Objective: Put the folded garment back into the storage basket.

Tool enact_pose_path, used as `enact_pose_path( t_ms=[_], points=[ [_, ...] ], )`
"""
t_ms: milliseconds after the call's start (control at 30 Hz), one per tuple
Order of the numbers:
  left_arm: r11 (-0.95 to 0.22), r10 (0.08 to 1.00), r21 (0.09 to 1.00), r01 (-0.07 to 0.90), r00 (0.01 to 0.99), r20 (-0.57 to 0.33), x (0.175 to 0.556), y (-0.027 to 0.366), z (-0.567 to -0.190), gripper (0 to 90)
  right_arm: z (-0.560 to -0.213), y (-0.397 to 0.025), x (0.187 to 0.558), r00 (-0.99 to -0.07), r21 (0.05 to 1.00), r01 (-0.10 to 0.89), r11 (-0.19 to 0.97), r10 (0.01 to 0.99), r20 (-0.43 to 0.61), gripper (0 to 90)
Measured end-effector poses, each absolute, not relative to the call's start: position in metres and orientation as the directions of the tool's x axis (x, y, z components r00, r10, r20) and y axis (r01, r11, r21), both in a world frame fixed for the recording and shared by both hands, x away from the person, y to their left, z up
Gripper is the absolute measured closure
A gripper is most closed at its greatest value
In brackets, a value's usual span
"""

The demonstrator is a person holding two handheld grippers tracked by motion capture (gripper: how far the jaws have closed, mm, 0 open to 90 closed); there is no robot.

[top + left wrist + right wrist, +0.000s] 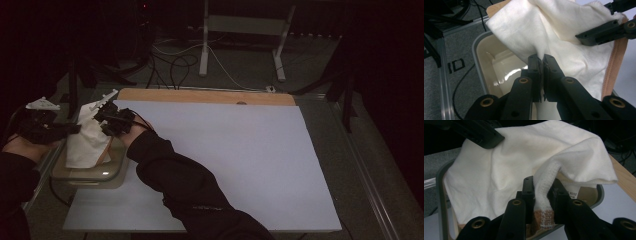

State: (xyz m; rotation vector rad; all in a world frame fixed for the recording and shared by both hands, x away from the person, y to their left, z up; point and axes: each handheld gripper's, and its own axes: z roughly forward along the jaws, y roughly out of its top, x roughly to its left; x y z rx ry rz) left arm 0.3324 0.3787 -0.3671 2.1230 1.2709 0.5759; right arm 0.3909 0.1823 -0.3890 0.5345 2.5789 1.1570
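Hanging over a tub (112, 172) at the left edge of the table (225, 165), one white cloth (87, 137) is held from both sides, and which way it hangs from the jaws is what the next move would seem to turn on. In the high view the left gripper (75, 128) meets it from the left and the right gripper (102, 119) from the right, both about equally near, at its upper part; the cloth's long axis runs downward from them into the tub. The left gripper view shows that gripper's (541, 62) jaws pinched tight on a fold of cloth (564, 45), the glossy tub (499, 67) below. In the right gripper view that gripper (541, 192) has its jaws closed on a rolled, stitched hem, the cloth (506, 167) draping beyond over the tub (439, 185). An orange-brown trim (615, 65) edges the cloth. Count: one cloth, one tub, two grippers. Lifting straight up looks the likely way to clear the rim.
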Motion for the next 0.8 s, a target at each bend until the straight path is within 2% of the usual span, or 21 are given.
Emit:
enact_pose_path(
  t_ms=[400,467,500,567,667,700,767,800],
  points=[
    [-0.351,0.9,0.653,0.671,0.435,0.036,0.341,0.385,-0.388,86.4,-0.41,0.189,0.394,-0.897,0.741,0.255,0.621,0.438,-0.058,75.5],
    [-0.354,0.899,0.64,0.681,0.437,0.032,0.344,0.385,-0.392,85.7,-0.413,0.189,0.395,-0.892,0.741,0.27,0.615,0.449,-0.048,70.2],
    [-0.359,0.899,0.629,0.69,0.436,0.036,0.346,0.386,-0.396,83.8,-0.415,0.188,0.397,-0.892,0.74,0.274,0.614,0.451,-0.044,62.1],
    [-0.342,0.91,0.633,0.694,0.412,0.039,0.348,0.387,-0.4,67.5,-0.418,0.187,0.401,-0.889,0.732,0.296,0.614,0.457,-0.024,44.9],
    [-0.326,0.917,0.632,0.703,0.398,0.031,0.349,0.388,-0.401,45.6,-0.42,0.181,0.406,-0.875,0.737,0.338,0.586,0.483,0.018,29.8],
    [-0.327,0.916,0.633,0.702,0.401,0.029,0.349,0.387,-0.401,44.4,-0.42,0.179,0.407,-0.872,0.74,0.343,0.578,0.489,0.023,27.0],
    [-0.327,0.915,0.637,0.698,0.403,0.027,0.348,0.385,-0.4,36.2,-0.419,0.174,0.409,-0.873,0.749,0.348,0.564,0.487,0.039,18.3],
    [-0.332,0.91,0.643,0.69,0.414,0.026,0.348,0.384,-0.399,33.5,-0.418,0.173,0.409,-0.873,0.751,0.351,0.56,0.485,0.046,16.9]
  ],
)
